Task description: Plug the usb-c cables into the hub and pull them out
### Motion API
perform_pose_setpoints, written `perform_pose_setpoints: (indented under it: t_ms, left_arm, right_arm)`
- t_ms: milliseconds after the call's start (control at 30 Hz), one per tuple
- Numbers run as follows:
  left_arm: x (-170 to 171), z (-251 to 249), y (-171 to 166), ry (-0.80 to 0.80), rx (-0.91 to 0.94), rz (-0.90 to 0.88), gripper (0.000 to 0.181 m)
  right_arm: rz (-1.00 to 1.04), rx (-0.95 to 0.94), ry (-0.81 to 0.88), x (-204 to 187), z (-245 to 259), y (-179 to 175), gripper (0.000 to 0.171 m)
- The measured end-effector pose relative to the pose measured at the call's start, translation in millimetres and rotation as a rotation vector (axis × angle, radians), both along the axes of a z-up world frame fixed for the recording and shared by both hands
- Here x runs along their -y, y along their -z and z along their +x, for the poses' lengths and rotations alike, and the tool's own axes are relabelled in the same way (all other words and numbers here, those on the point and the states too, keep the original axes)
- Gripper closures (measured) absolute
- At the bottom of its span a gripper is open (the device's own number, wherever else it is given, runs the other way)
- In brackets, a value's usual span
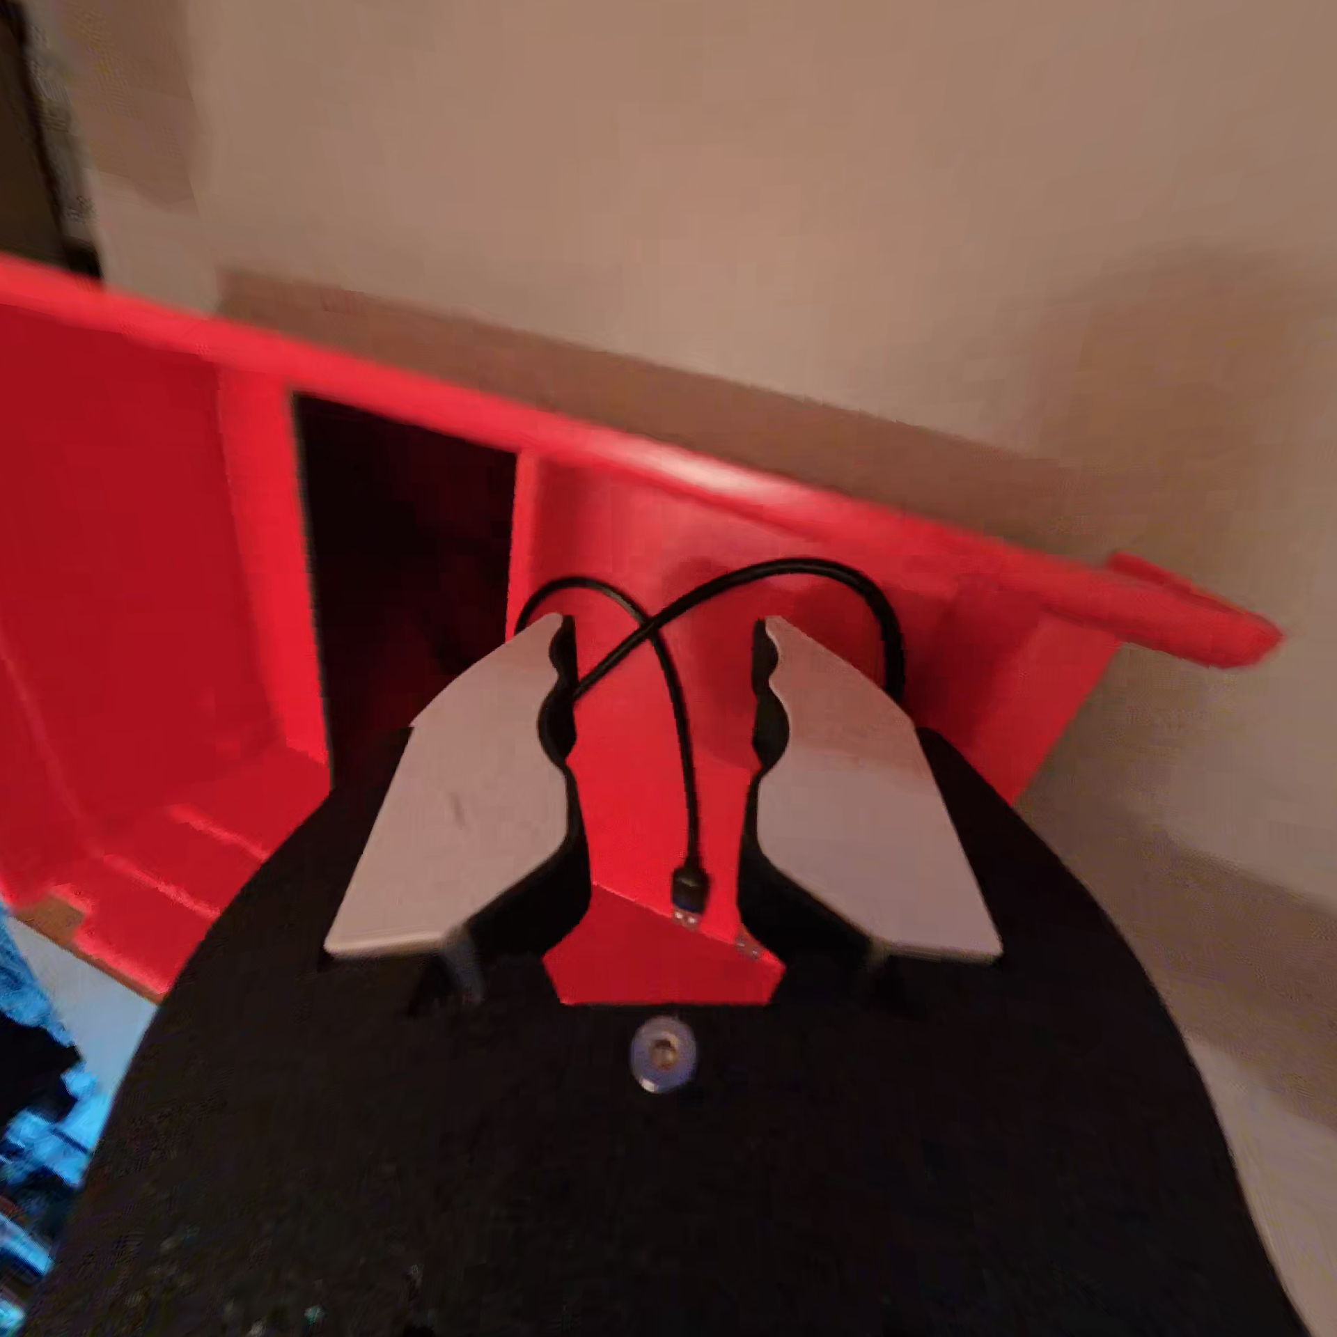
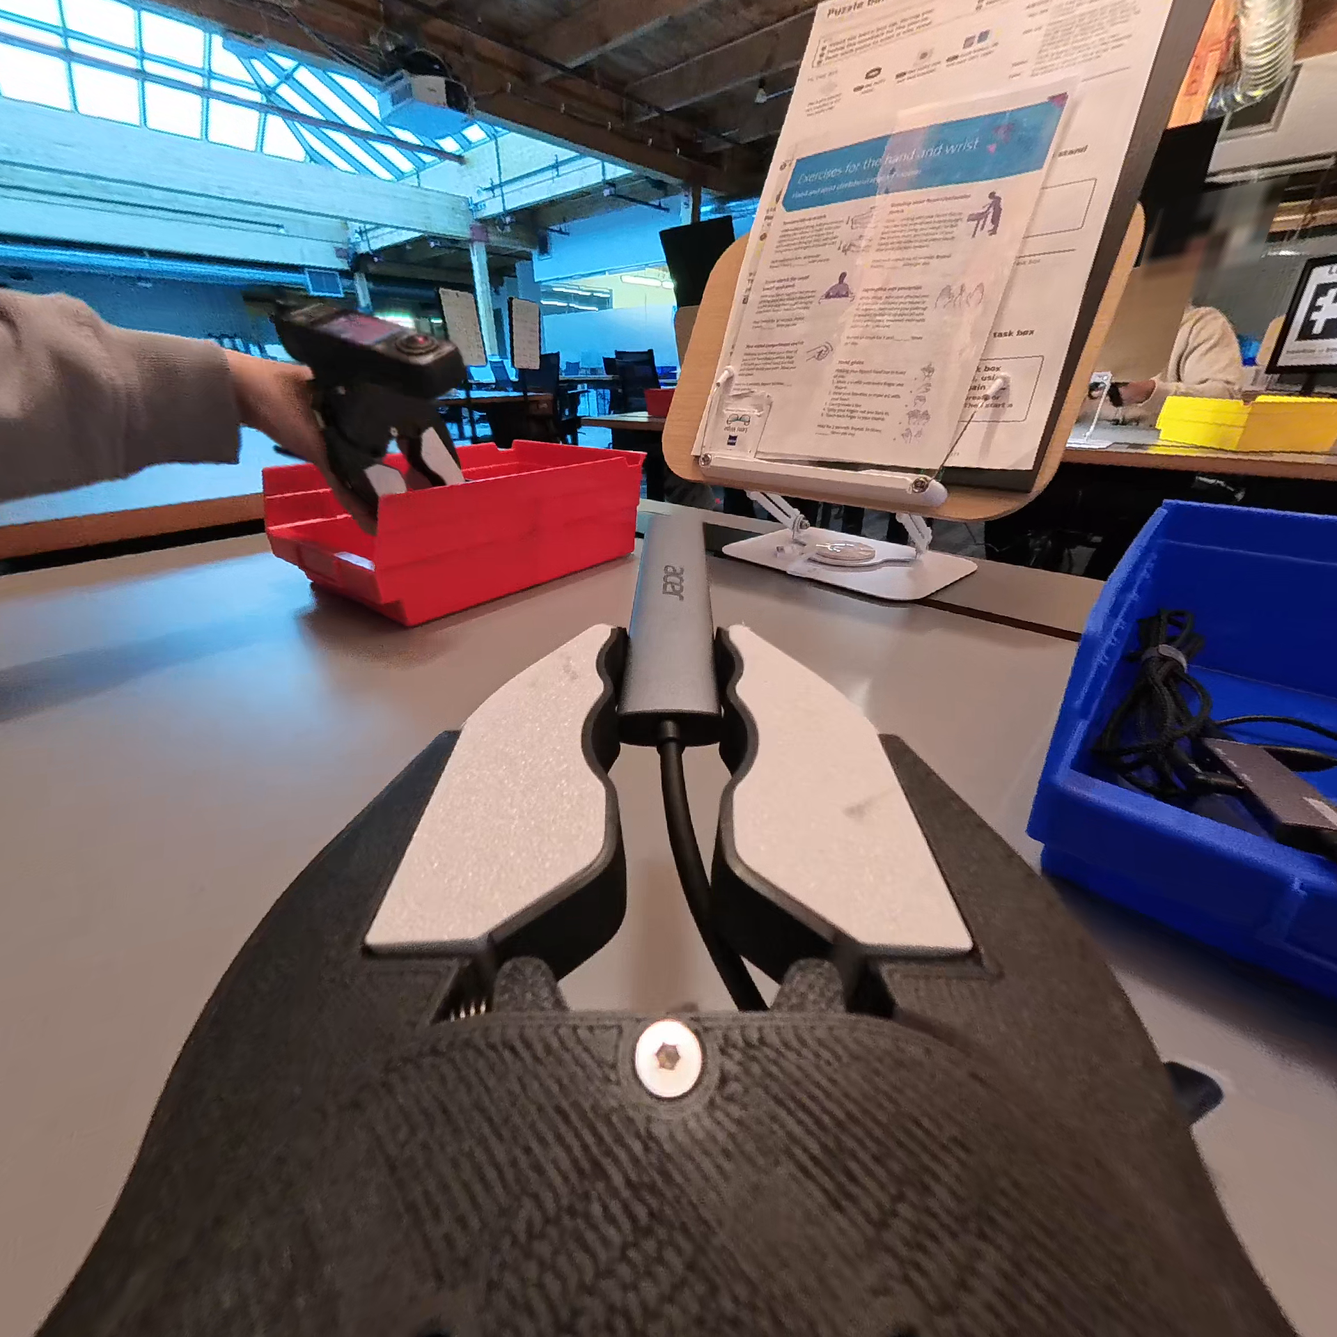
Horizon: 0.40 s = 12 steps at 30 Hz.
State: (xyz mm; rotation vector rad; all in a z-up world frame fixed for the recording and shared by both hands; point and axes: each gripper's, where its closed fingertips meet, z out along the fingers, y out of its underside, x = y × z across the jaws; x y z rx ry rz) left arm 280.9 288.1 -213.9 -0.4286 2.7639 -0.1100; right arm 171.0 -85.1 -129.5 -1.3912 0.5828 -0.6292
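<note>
- Right gripper (image 2: 667, 676) clamped on hub (image 2: 669, 615), long axis pointing away across table (image 2: 217, 723).
- Left gripper (image 1: 664, 651) spread apart over cable (image 1: 684, 760) in red bin (image 1: 145, 579), plug nearest.

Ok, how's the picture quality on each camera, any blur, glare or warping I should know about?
Left wrist view: soft and smeared by motion blur, dimly lit, the red plastic bin oversaturated, the thin black cable still traceable. Right wrist view: sharp up close on the slim grey metal hub, bright skylight glare top left, wide-angle bending at the edges, the left gripper slightly blurred.
</note>
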Motion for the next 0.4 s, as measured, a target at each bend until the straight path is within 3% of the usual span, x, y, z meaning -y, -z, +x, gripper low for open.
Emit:
perform_pose_setpoints:
  t_ms: [167,333,400]
  left_arm:
    - [4.6,-1.4,19.0,0.212,-0.048,0.044,0.139]
    - [5.4,-5.8,32.4,0.209,-0.190,-0.006,0.151]
    - [5.7,-12.4,34.3,0.164,-0.269,-0.035,0.165]
  right_arm:
    - [-0.012,-0.004,-0.012,-2.3,-0.3,1.2,0.147]
    - [-0.019,0.005,-0.022,-3.9,-2.0,1.2,0.148]
    - [-0.023,0.002,-0.027,-4.8,-1.9,1.8,0.148]
